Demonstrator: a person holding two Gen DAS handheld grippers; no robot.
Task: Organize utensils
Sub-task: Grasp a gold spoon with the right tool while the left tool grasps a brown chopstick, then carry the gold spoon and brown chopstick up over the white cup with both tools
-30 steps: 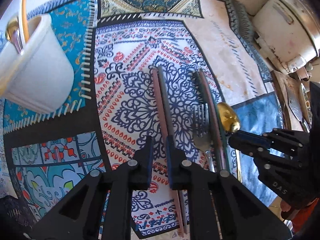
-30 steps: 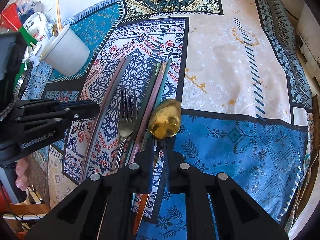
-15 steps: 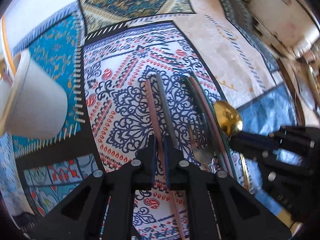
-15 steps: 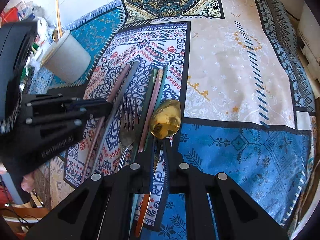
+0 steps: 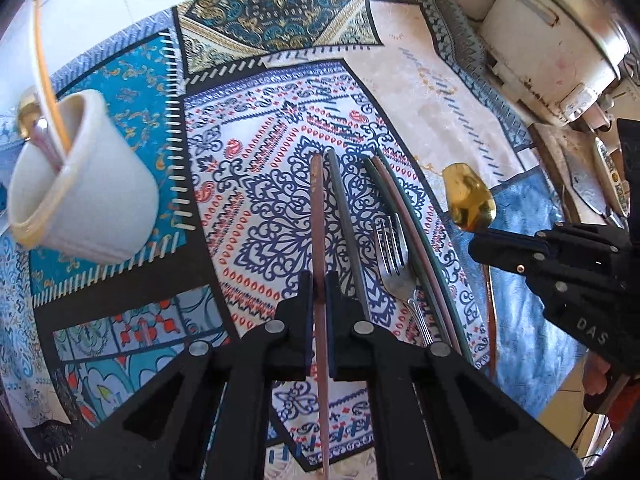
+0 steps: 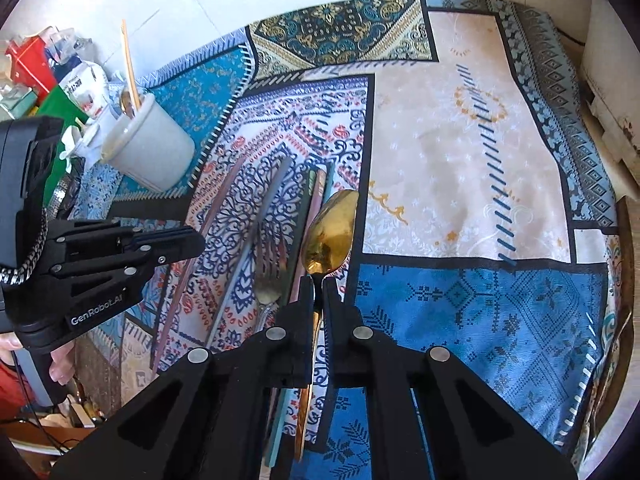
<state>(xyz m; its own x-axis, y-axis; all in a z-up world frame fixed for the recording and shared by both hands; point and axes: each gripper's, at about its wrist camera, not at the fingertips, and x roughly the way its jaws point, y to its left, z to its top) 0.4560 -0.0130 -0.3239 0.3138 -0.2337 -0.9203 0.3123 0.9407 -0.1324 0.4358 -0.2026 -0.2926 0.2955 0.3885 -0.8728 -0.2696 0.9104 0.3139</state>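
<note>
Left wrist: pink chopstick (image 5: pixel 319 216) clamped within left hand-held gripper (image 5: pixel 319 280).

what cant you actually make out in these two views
- Cup contents, left wrist view: the rim hides all but a gold end and a thin stick.
- Pink chopstick lower end, left wrist view: cut off by the bottom edge behind the left gripper.
- Gold spoon handle, right wrist view: mostly hidden by the right gripper.
- Clutter at the left, right wrist view: too small to name.
</note>
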